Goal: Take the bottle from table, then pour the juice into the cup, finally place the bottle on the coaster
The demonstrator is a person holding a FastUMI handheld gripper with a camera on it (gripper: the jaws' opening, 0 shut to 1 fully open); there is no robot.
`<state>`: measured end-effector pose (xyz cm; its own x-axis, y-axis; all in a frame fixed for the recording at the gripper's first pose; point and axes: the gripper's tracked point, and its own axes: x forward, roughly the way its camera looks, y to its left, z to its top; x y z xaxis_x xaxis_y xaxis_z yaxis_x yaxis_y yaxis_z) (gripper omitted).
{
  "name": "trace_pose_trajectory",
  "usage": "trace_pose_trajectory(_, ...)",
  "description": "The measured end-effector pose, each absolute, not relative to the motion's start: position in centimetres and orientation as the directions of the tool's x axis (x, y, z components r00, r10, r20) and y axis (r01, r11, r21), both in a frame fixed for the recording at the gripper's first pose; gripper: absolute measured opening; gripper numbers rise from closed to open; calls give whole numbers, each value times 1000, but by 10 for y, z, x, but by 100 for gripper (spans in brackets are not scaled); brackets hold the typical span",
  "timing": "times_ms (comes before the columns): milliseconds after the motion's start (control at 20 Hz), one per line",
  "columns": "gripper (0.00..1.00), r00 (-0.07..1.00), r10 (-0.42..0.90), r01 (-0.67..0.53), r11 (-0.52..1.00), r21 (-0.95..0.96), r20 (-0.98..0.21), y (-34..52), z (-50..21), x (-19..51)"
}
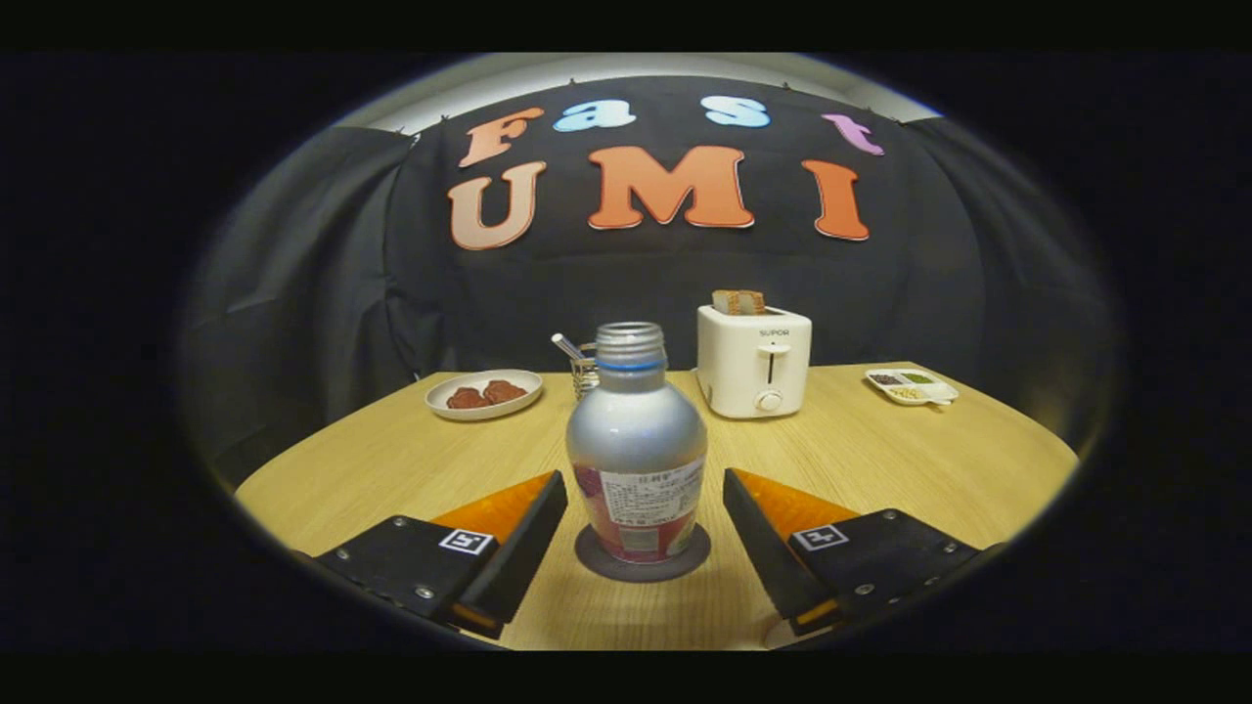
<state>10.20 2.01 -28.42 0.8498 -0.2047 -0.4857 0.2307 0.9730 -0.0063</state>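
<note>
On the tabletop (391, 469), a plate (483, 393) of brown food sat far left. My fingers (646, 533) were spread wide, touching nothing; between them the uncapped bottle (637, 445) stood upright on a dark coaster (642, 562). Beyond stood a toaster (753, 360), then a small divided dish (911, 385).

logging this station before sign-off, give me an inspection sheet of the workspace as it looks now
surface: wooden table, no spills seen
job's things: bottle upright, uncapped, standing on the dark coaster
clutter: plate of brown food, wire utensil holder, toaster with toast in its slots, divided tray, all beyond the bottle
grippers: gripper open, jaws either side of the bottle, not touching it
cables: nothing seen
surroundings: black cloth wall behind the table
</note>
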Motion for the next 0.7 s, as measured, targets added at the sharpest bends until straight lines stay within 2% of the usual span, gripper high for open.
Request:
trace_pose_trajectory(400,97,930,-150,170,985,30,-334,17,-176,53)
trace_pose_trajectory(700,97,969,-193,195,981,-7,-153,-18,-90,6)
